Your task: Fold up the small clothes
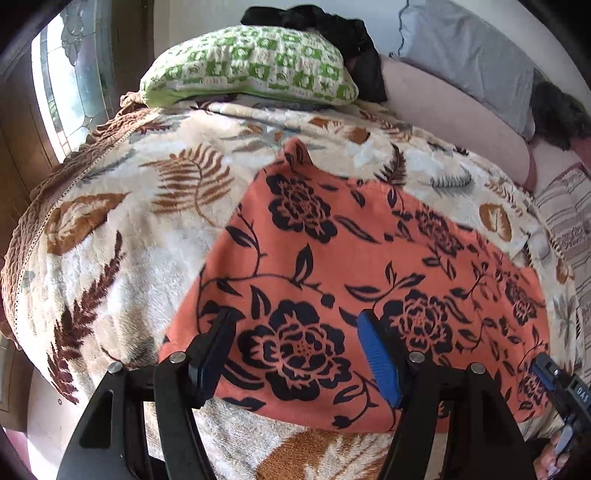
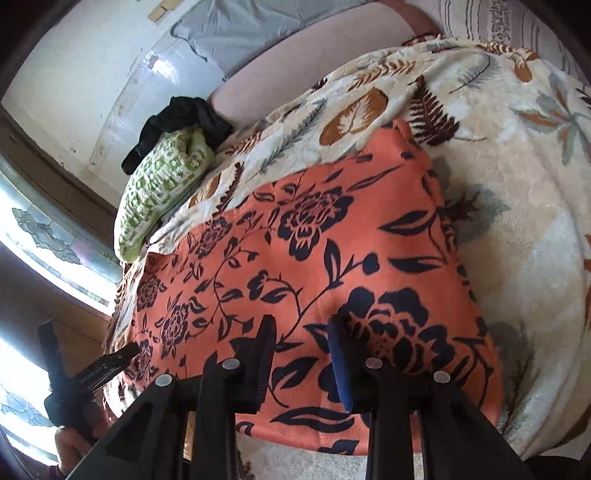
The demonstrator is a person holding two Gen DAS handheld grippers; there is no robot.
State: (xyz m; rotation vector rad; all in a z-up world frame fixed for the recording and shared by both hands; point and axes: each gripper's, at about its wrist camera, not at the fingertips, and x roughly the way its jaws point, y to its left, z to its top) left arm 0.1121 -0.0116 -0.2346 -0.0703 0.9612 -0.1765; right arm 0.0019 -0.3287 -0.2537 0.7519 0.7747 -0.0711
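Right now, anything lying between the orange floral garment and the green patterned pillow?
Nothing but bare leaf-print blanket. In the left wrist view, the orange floral garment stops short of the green patterned pillow; the right wrist view shows the same gap.

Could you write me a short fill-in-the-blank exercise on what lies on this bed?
1. The orange cloth is printed with dark ____.
2. It lies spread flat on a cream blanket patterned with ____.
3. The pillow at the far end is white and ____.
4. A ____ garment lies bunched behind that pillow.

Missing words: flowers; leaves; green; black
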